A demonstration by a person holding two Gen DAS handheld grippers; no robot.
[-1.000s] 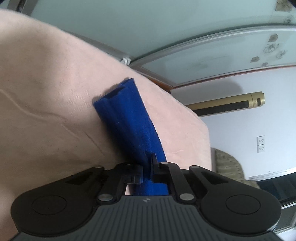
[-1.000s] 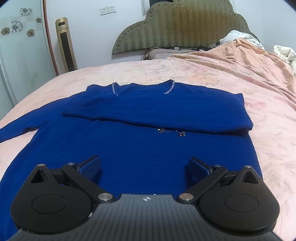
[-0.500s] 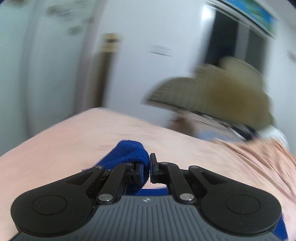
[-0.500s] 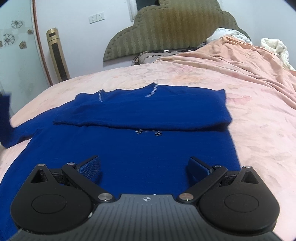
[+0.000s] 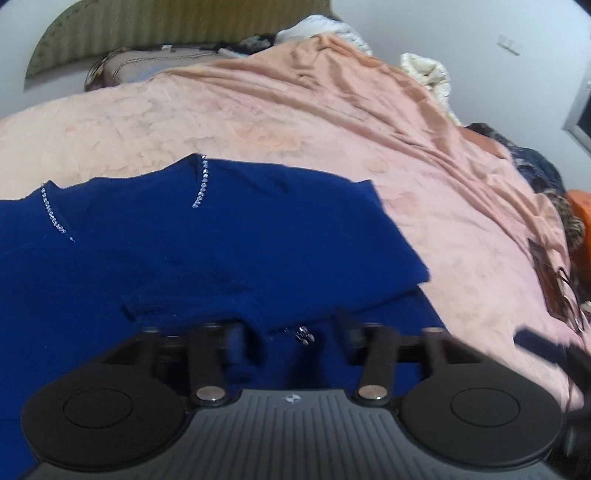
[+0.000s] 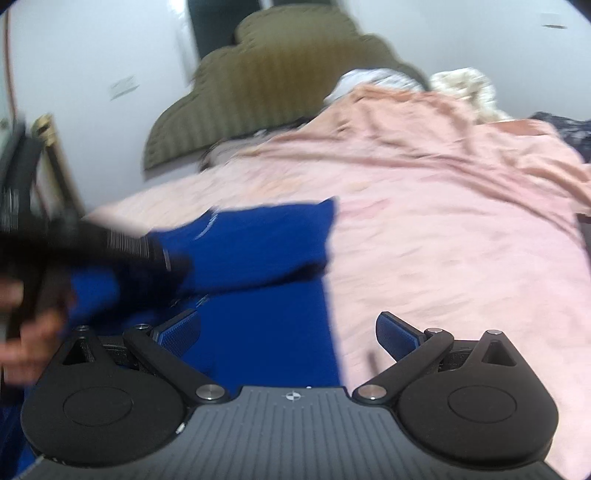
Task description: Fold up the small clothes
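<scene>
Sweater [image 5: 229,240], left edge cut off

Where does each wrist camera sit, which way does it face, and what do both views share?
Left wrist: on the left gripper, open, low over the blue sweater, facing the headboard.
Right wrist: on the right gripper, open, over the sweater's edge and pink bedspread; the person's left hand shows at left.
Shared: sweater, bedspread, headboard.

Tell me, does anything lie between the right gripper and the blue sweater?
Nothing visible does. The right gripper is open just above the blue sweater, over its right edge. The left gripper is off to the left, over the sweater, not in between.
</scene>
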